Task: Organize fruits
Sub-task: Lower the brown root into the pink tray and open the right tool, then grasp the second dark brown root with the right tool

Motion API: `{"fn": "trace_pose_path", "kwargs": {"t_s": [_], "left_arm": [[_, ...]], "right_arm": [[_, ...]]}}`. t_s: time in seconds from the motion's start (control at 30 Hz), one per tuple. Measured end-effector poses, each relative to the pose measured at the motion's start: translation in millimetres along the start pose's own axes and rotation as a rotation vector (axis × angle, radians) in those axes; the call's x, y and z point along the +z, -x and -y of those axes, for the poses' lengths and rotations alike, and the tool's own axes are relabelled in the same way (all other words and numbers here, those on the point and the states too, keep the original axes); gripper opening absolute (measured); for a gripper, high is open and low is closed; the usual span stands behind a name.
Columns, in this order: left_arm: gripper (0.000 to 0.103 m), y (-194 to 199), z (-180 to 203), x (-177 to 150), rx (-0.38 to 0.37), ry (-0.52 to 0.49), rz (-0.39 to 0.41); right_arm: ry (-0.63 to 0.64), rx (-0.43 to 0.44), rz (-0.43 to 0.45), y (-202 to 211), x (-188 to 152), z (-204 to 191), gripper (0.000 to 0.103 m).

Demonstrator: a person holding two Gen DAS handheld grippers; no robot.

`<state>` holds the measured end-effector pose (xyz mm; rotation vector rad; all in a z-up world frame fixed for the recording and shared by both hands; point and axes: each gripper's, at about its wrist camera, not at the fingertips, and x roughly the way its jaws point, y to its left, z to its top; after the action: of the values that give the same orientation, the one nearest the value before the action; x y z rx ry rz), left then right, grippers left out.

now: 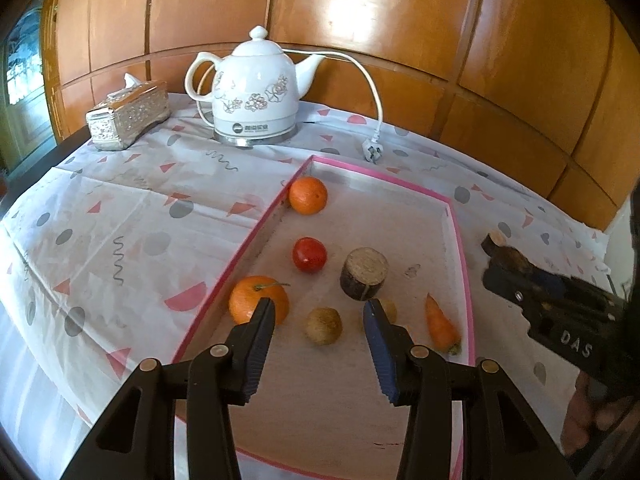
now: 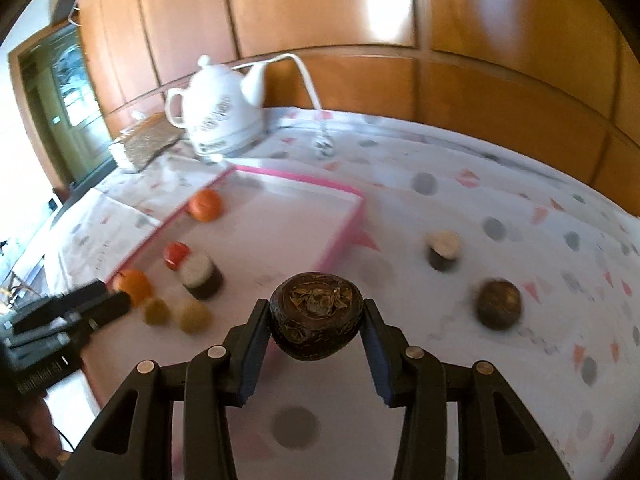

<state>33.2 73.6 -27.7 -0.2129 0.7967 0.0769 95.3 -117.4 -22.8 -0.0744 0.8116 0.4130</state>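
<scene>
A pink-rimmed tray [image 1: 460, 232] holds two oranges [image 1: 258, 298] [image 1: 308, 195], a red tomato [image 1: 309, 254], a cut brown-skinned chunk [image 1: 364, 268], a small tan fruit [image 1: 324, 325] and a carrot [image 1: 442, 324]. My left gripper [image 1: 320, 312] is open and empty above the tray's near part, around the tan fruit. My right gripper [image 2: 316, 312] is shut on a dark wrinkled round fruit [image 2: 316, 316], held above the cloth by the tray's right edge [image 2: 344, 232]. It also shows in the left wrist view [image 1: 516, 260]. On the cloth lie another dark round fruit [image 2: 499, 303] and a cut chunk [image 2: 443, 250].
A white electric kettle [image 1: 256, 88] with cord and plug [image 1: 372, 152] stands at the back of the table. A silver tissue box [image 1: 128, 116] sits at the back left. A wooden panelled wall runs behind. The patterned tablecloth [image 1: 120, 208] covers the table.
</scene>
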Motion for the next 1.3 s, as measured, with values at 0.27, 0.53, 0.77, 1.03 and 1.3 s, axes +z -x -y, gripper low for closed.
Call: {"fn": "trace_pose_path", "kwargs": {"t_s": [0.27, 0.53, 0.77, 1.03, 1.3], "left_arm": [[0.047, 1.0, -10.3, 2.0, 0.013, 0.023, 0.003], [0.047, 0.7, -11.5, 1.6, 0.013, 0.032, -0.004], [0.047, 3.1, -3.5, 1.0, 0.004, 0.014, -0.002], [0.047, 7.3, 8.7, -0.8, -0.003, -0.018, 0.000], [0.047, 9.8, 24.9, -3.2, -0.020, -0.058, -0.003]], "right_arm": [[0.059, 0.008, -0.039, -40.5, 27.0, -39.3, 0.045], [0.063, 0.023, -0.092, -60.0, 25.4, -48.5, 0.046], [0.030, 0.027, -0.057, -45.1, 20.5, -41.2, 0.048], [0.003, 0.004, 0.005, -21.2, 12.9, -32.8, 0.048], [-0.053, -0.025, 0.035, -5.1, 5.0, -10.3, 0.048]]}}
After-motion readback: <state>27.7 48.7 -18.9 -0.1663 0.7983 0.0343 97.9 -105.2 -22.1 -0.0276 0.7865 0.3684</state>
